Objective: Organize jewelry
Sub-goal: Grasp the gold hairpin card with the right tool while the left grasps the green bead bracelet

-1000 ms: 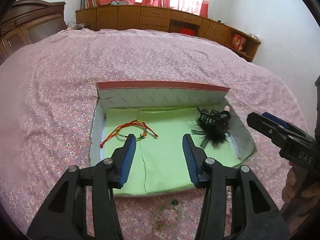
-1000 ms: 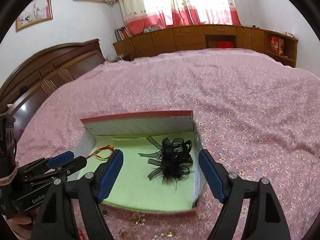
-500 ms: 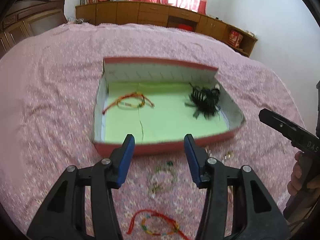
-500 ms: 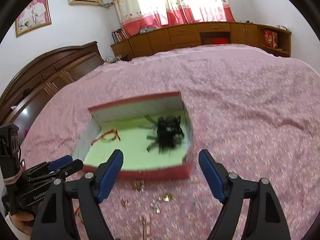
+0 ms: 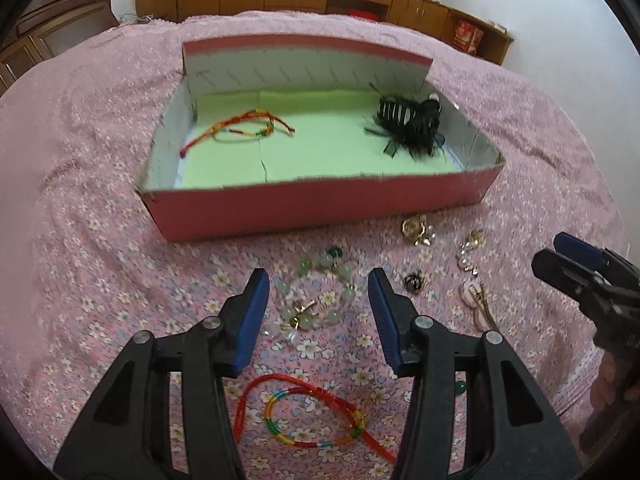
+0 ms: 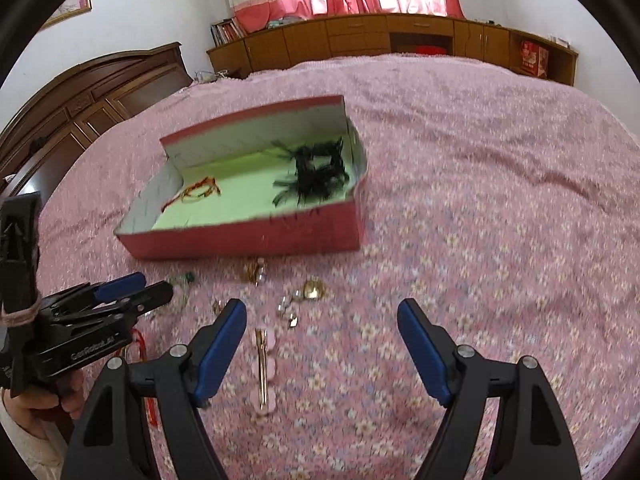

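A red box [image 5: 320, 204] [image 6: 256, 240] with a green lining sits on the pink bedspread. Inside lie a red string bracelet [image 5: 240, 130] [image 6: 196, 194] and a black hair clip [image 5: 408, 124] [image 6: 316, 172]. In front of it jewelry lies loose. A green bead bracelet [image 5: 316, 296] rests between the fingers of my left gripper [image 5: 318, 284] [image 6: 132, 290], which is open and holds nothing. A second red and multicoloured string bracelet [image 5: 312, 416] lies nearer the camera. My right gripper [image 6: 320, 312] [image 5: 560, 252] is wide open above a pink hair pin [image 6: 262, 368] [image 5: 478, 304].
Gold earrings [image 5: 416, 232] [image 6: 312, 290], a small dark piece [image 5: 414, 282] and pearl earrings [image 5: 468, 258] lie scattered by the box. Wooden cabinets [image 6: 400, 40] line the far wall and a dark headboard [image 6: 80, 96] stands at the left.
Both grippers have pulled back from over the box and sunk toward the bedspread, so the loose jewelry in front of the box has come into view. The jaws look unchanged.
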A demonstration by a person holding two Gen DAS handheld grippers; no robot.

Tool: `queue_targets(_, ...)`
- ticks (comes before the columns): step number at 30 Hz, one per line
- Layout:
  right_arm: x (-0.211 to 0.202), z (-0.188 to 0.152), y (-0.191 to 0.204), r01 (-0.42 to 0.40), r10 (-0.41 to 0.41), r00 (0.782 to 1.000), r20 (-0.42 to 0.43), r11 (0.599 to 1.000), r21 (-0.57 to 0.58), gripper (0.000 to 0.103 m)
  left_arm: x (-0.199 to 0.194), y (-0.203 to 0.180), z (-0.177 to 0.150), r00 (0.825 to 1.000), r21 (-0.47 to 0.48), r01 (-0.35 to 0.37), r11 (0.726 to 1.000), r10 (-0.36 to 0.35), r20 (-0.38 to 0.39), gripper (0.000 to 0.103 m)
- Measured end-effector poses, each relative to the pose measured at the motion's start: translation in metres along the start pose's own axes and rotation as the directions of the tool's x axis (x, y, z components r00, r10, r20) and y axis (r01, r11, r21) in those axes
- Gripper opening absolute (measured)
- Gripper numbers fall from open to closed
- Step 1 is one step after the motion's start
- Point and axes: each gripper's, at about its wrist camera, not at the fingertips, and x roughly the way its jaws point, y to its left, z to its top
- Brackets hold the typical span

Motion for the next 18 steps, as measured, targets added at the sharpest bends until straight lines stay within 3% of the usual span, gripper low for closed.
queue_targets(10,0.013,-0.025,0.016,-0.027,0.024,0.996,-0.088,0.999,-0.035,0.079,0.021,-0.004,-0.011,0.999,-0.002,-0.024,1.000,0.024,-0.034,0.044)
queue_targets(18,0.027,-0.035,0.023,-0.058,0.051,0.989,-0.141,0.997,-0.048,0.062,0.030,0.005,-0.015,0.999,-0.064,0.012,0.998,-0.015,-0.035,0.044)
